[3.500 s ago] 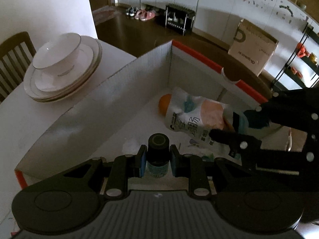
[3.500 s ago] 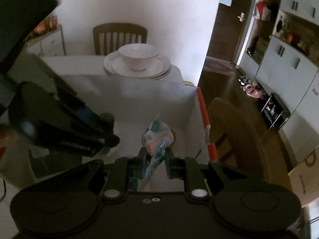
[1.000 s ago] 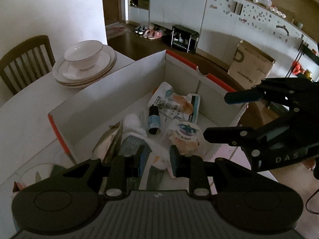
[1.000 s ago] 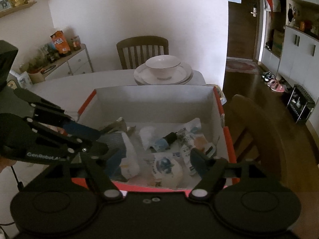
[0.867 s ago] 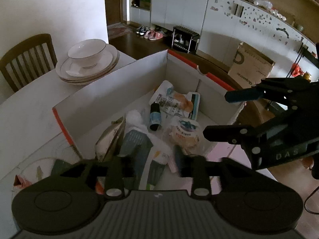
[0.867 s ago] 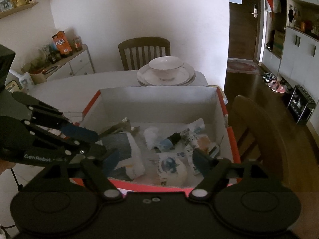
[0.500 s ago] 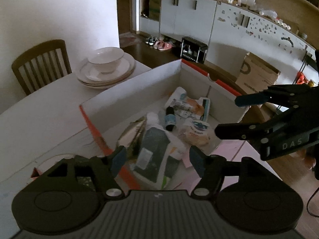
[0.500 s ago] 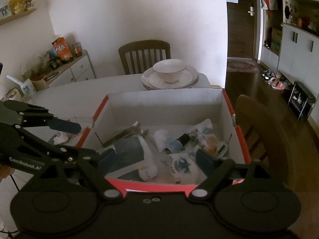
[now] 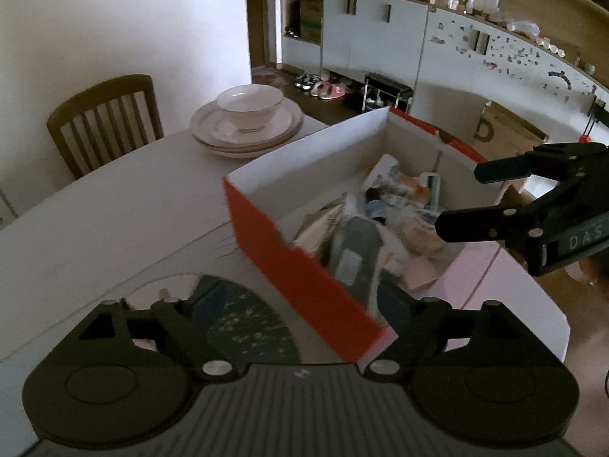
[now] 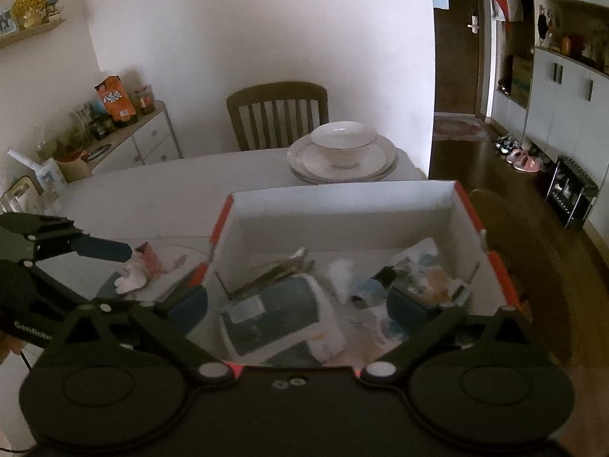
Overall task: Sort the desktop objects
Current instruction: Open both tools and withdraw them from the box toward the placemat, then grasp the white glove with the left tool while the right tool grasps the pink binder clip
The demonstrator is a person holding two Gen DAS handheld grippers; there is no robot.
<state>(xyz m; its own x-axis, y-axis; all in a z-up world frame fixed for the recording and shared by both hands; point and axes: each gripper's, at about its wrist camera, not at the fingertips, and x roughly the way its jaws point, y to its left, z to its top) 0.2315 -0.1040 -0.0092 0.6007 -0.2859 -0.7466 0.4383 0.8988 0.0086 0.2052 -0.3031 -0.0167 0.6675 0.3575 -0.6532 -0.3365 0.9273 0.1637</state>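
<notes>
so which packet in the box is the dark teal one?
The big pouch at the near end of the box, white-edged with a pale label. The packets at the far right end are mostly white and orange.

A white table carries everything. Ahead of the right gripper stands a red-and-white cardboard box; beyond its far wall sits a stack of white plates. To the gripper's left, beside the box, lie a pink packet and a crumpled white scrap.
</notes>
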